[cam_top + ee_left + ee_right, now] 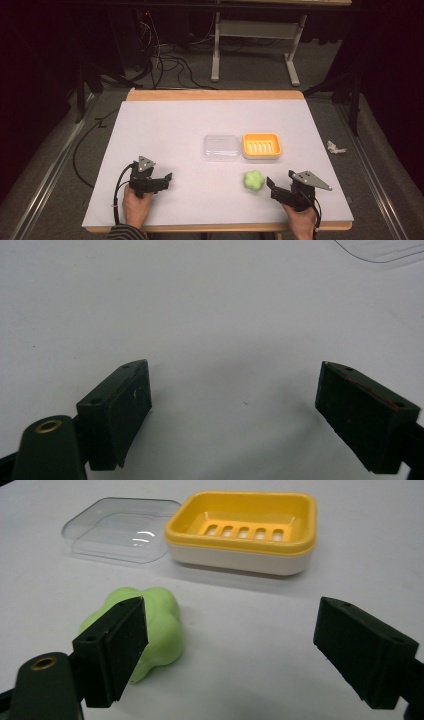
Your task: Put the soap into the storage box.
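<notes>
A green flower-shaped soap (253, 181) (150, 630) lies on the white table sheet, in front of a yellow soap dish (261, 145) (245, 530) with a slotted insert. Left of the dish rests a clear plastic lid (221, 147) (117, 530), open side up; a corner of that lid (385, 249) appears far off in the left gripper view. My right gripper (280, 186) (230, 645) is open just right of the soap, its left jaw in front of the soap's near side. My left gripper (162, 181) (235, 405) is open over bare sheet at the front left.
The white sheet (165, 125) covers a wooden table whose far edge (215, 95) shows beyond it. A crumpled white scrap (335, 147) lies on the floor to the right. Cables and a metal frame (255, 35) stand behind the table.
</notes>
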Tool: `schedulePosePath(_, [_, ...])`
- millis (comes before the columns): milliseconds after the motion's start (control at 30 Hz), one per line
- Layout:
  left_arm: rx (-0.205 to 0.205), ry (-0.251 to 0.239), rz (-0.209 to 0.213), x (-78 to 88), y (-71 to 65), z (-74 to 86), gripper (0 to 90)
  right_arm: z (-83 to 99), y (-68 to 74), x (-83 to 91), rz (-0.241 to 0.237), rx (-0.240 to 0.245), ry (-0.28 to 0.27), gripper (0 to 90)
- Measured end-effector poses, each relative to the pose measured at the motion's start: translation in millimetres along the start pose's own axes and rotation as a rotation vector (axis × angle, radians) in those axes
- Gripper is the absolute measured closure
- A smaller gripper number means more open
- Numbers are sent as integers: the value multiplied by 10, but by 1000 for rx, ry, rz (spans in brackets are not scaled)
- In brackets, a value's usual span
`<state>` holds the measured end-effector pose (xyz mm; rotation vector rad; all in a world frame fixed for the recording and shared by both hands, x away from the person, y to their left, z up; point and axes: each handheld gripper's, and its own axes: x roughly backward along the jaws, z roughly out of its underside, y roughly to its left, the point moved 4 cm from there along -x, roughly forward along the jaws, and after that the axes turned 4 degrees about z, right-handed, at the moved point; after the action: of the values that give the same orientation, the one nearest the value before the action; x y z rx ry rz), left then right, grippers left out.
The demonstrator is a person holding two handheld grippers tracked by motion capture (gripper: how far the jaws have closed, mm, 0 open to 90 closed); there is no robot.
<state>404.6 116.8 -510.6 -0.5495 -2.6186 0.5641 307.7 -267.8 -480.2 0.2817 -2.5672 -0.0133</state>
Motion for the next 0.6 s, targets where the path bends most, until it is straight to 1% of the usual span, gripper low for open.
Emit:
schedulePosePath(100, [-1, 1, 0, 0, -1, 1, 153, -17, 82, 38, -18, 21, 8, 142])
schedulePosePath(133, [-1, 1, 0, 0, -1, 1, 153, -17, 82, 38, -18, 21, 8, 142])
schedulePosePath(233, [0, 1, 1, 1, 0, 0, 153, -31, 181, 53, -35, 48, 16, 142])
schedulePosePath(367, [1, -1, 1, 0, 0, 0, 153, -12, 262, 19, -49, 93, 51, 142])
schedulePosePath(433, [-2, 3, 1, 1, 0, 1, 153, -1, 300, 2, -53, 101, 73, 143])
schedulePosePath(467, [-2, 3, 1, 1, 0, 1, 153, -1, 300, 2, -53, 101, 73, 143])
schedulePosePath(500, [-2, 2, 2, 0, -2, 2, 153, 3, 327, -20, -59, 116, 89, 142])
schedulePosePath(533, [-2, 1, 1, -1, -2, 2, 153, 5, 339, -31, -63, 125, 93, 142])
schedulePosePath(567, [-2, 1, 1, -1, -2, 2, 153, 5, 339, -31, -63, 125, 93, 142])
schedulePosePath(600, [-2, 1, 0, -1, -2, 2, 154, 6, 374, -46, -73, 130, 106, 141])
